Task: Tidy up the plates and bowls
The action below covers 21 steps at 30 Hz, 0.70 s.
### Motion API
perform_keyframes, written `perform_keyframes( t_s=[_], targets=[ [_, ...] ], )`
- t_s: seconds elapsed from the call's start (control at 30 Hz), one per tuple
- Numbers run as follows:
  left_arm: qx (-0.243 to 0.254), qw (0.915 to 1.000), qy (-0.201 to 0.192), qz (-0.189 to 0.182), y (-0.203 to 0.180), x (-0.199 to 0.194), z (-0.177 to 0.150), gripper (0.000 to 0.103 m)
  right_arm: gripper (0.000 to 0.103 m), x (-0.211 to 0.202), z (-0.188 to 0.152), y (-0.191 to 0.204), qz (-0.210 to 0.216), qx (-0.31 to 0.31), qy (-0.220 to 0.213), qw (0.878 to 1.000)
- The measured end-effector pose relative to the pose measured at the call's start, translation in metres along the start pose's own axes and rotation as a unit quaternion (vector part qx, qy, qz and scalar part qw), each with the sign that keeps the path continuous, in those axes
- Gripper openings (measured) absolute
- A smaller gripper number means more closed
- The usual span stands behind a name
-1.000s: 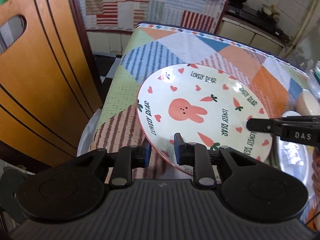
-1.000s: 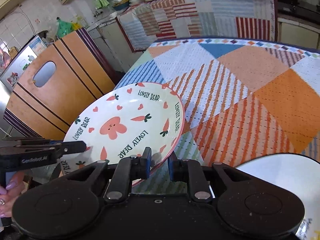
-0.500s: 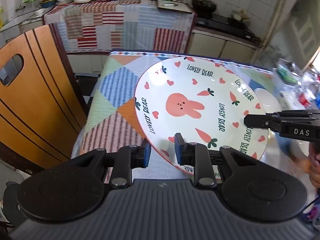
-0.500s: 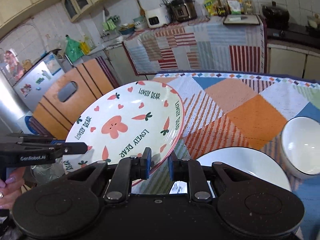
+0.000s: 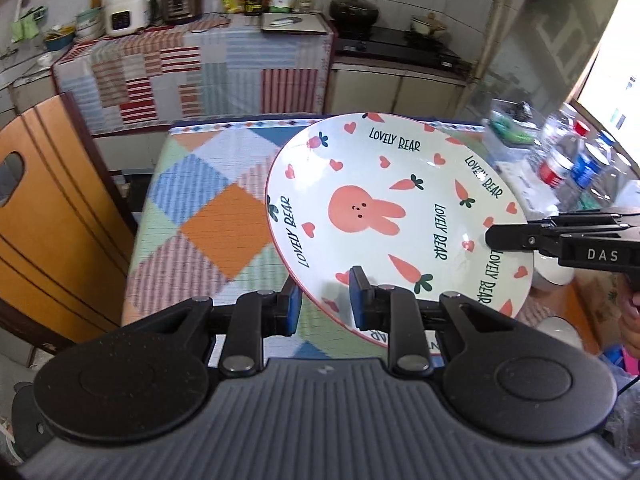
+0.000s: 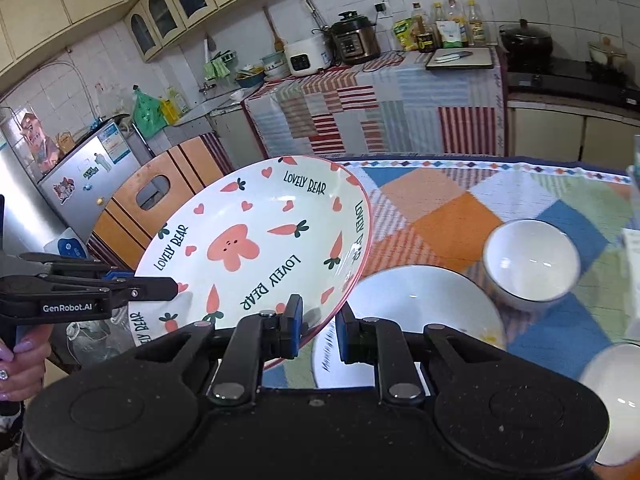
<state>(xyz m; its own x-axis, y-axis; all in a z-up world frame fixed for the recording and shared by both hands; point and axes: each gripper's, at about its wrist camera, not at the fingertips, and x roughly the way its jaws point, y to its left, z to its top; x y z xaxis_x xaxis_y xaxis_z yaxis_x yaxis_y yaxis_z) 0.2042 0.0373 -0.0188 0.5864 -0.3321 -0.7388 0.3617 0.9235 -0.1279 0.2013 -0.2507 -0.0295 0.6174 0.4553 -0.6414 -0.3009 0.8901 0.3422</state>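
Note:
A cream plate (image 5: 400, 216) printed with a pink bunny, carrots and "LOVELY BEAR" hangs tilted above the patchwork-cloth table (image 5: 208, 216). My left gripper (image 5: 325, 300) is shut on its near rim. My right gripper (image 6: 318, 324) is shut on the opposite rim of the same plate (image 6: 256, 248). Each gripper shows in the other's view, the right gripper (image 5: 496, 236) at the plate's right edge and the left gripper (image 6: 172, 286) at its left edge. Below lie a plain white plate (image 6: 424, 304) and a white bowl (image 6: 532, 264).
A second white bowl (image 6: 616, 400) sits at the table's near right corner. Water bottles (image 5: 568, 160) crowd the window side. A wooden chair (image 5: 48, 220) stands left of the table. A cloth-draped counter (image 5: 200, 64) with cookers runs behind, and a fridge (image 6: 60, 184) stands far left.
Both grippers have lifted the bunny plate higher and carried it across the table, still clamped on its rim. The white plate and bowl came into the right wrist view.

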Motion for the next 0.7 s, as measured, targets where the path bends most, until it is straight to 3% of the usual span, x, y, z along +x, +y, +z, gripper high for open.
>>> perform_keyframes(
  t_s=[0.33,0.7],
  targets=[
    [0.017,0.9987,0.033,-0.035,-0.041,0.032,-0.001,0.023,0.022,-0.026,-0.025,-0.039,-0.024,0.026,0.009,0.999],
    [0.004,0.9944,0.088,-0.058,-0.064,0.099,-0.007,0.023,0.022,-0.016,-0.052,-0.082,-0.055,0.044,0.027,0.997]
  ],
)
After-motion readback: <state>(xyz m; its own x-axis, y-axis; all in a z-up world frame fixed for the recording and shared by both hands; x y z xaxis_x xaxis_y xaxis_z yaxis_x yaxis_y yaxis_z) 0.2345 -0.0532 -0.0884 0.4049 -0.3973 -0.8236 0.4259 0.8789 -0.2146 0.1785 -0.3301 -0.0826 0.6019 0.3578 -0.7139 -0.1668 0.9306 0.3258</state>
